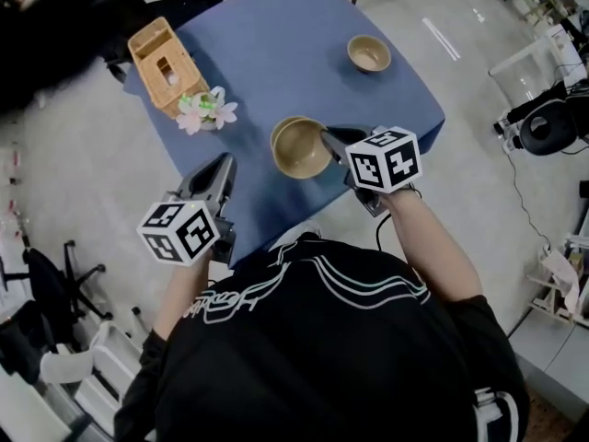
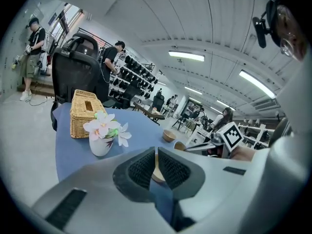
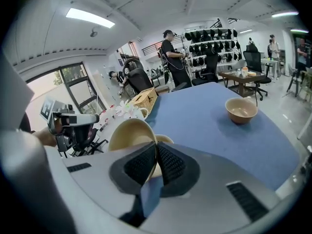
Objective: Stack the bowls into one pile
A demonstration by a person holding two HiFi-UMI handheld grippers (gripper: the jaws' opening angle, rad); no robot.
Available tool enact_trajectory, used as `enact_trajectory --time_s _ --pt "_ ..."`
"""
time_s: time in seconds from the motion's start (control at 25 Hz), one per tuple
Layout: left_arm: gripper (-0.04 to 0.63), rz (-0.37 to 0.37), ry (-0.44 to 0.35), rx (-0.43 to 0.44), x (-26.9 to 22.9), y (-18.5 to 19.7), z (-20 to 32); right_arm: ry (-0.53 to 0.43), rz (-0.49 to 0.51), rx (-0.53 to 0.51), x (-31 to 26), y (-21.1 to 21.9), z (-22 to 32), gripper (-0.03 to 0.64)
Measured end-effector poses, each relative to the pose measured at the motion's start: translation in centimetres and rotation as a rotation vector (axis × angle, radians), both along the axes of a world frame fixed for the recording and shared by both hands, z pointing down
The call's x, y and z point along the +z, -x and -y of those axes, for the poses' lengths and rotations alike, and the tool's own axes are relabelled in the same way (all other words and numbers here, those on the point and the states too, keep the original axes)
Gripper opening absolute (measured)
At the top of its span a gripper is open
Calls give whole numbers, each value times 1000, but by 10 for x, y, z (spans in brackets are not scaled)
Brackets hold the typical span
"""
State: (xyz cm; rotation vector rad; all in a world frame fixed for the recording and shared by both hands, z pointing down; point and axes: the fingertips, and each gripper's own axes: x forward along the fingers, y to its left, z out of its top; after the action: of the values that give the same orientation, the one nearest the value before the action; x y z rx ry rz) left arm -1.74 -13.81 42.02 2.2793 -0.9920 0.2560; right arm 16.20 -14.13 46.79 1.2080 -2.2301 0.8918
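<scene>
Blue-clothed table [image 1: 276,35] fills the upper middle of the head view. At lower left, the left gripper [image 1: 225,162] hangs by the table's near edge, its fingers pressed together on nothing. At centre, the right gripper [image 1: 328,136] pinches the rim of a tilted round tan bowl [image 1: 299,150], just over a second tan bowl [image 1: 278,125] peeking out behind. A third tan bowl [image 1: 368,53] sits well apart at upper right, nearer the right hand.

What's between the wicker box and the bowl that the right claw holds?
A small vase of pink flowers, close beside the wicker box. From there to the bowl the blue cloth is bare, as the head view shows.
</scene>
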Motion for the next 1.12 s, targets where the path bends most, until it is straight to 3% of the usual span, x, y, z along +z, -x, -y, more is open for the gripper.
enact_trajectory --time_s 0.6,1.12 --pt "38 16 15 -131 16 -1 -5 21 12 -116 26 0 27 37" --pt "38 18 41 -145 32 -12 6 60 45 -154 50 3 37 40"
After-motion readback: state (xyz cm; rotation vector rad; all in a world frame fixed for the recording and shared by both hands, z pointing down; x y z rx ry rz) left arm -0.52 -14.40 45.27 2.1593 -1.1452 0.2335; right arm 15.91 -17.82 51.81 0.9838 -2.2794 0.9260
